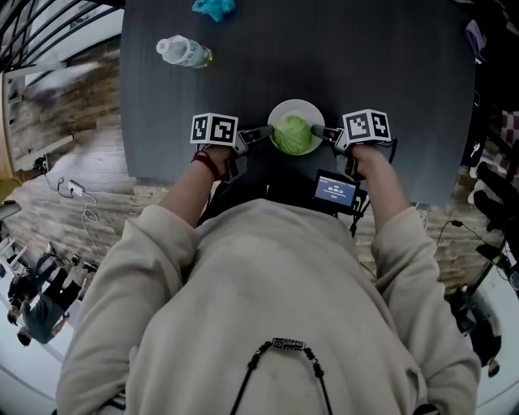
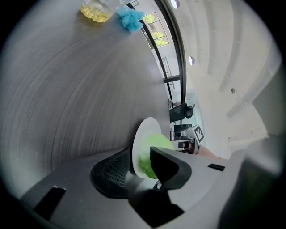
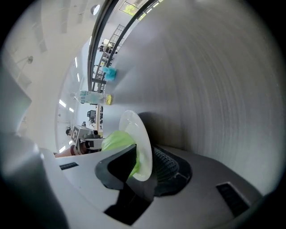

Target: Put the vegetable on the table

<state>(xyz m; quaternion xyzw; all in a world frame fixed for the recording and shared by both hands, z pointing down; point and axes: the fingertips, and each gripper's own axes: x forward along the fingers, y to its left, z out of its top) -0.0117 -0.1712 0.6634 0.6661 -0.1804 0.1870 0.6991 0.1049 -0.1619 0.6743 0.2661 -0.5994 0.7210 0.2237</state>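
l gripper (image 1: 263, 134), r gripper (image 1: 321, 132) slack; veg (image 1: 293, 135) on plate (image 1: 297, 104)

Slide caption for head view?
Left gripper and right gripper at opposite rims of round white plate holding green leafy vegetable.

There is one table (image 1: 405, 97). It carries one white plate (image 1: 296, 103), one green vegetable (image 1: 293, 134), one clear plastic bottle (image 1: 183, 52) and one blue clump (image 1: 214, 7), too small to tell what it is. That makes four things on the table. There are two grippers, the left gripper (image 1: 263, 132) and the right gripper (image 1: 323, 132). Each has one marker cube, the left cube (image 1: 214, 129) and the right cube (image 1: 366, 126), two in all. One small screen (image 1: 336, 191) shows, and one person with two forearms.
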